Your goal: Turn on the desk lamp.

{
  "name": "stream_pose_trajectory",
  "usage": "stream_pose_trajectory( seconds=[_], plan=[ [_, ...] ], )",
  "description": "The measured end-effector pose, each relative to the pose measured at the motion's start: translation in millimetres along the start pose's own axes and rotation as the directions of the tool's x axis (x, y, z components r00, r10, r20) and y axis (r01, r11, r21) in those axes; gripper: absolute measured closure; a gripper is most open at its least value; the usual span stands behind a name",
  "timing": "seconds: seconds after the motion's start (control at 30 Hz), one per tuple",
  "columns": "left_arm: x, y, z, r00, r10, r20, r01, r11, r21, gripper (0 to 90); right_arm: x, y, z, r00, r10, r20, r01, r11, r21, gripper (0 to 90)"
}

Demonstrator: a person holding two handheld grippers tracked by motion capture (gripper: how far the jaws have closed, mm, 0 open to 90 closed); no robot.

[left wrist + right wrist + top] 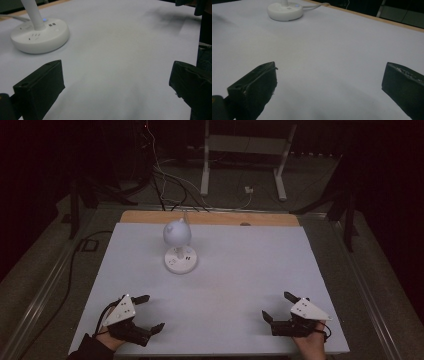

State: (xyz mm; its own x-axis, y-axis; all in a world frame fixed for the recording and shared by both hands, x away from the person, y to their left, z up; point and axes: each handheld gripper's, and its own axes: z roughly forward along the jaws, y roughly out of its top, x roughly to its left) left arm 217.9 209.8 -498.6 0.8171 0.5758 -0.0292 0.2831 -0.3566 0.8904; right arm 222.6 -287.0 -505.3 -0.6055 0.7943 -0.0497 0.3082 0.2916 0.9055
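Right now I see both grippers low in the high view, left gripper [149, 313] and right gripper [281, 306], blocky black jaws spread wide, nothing between. Upper centre-left on the matte white board [240, 270] stands a smooth lamp [179, 246], round base, bulbous head.

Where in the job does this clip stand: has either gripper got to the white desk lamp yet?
Nothing looks done. The white desk lamp stands upright on its round base at the far side of the white board, untouched. The left gripper and right gripper rest at the near edge, jaws wide open with nothing between them. Nothing is in hand; the reach to the lamp and any handling of it are left.
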Motion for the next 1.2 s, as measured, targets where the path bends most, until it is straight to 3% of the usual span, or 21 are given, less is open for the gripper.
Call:
stream_pose_trajectory(
  seconds=[0.23,0.43,0.63,1.2],
  plan=[
    [-0.5,0.3,-1.8,1.0000,0.008,0.000,-0.008,0.9999,-0.011,0.3,2.9,0.9,3.6,0.9992,-0.018,-0.037,0.019,0.999,0.037,0.0],
    [-1.3,0.3,-1.2,0.9997,0.026,-0.001,-0.026,0.9997,0.003,0.3,3.6,2.1,2.7,0.9992,-0.024,-0.032,0.024,1.000,0.014,0.0],
    [-2.7,0.4,-0.5,0.9993,0.036,0.007,-0.036,0.9992,0.016,0.3,5.1,2.0,4.0,0.9990,-0.021,-0.040,0.022,0.999,0.024,0.0],
    [-9.4,14.3,-2.8,0.9954,0.052,0.081,-0.053,0.9984,0.018,0.3,8.0,7.2,-0.8,0.9990,-0.011,-0.044,0.010,1.000,-0.016,0.0]
  ],
)
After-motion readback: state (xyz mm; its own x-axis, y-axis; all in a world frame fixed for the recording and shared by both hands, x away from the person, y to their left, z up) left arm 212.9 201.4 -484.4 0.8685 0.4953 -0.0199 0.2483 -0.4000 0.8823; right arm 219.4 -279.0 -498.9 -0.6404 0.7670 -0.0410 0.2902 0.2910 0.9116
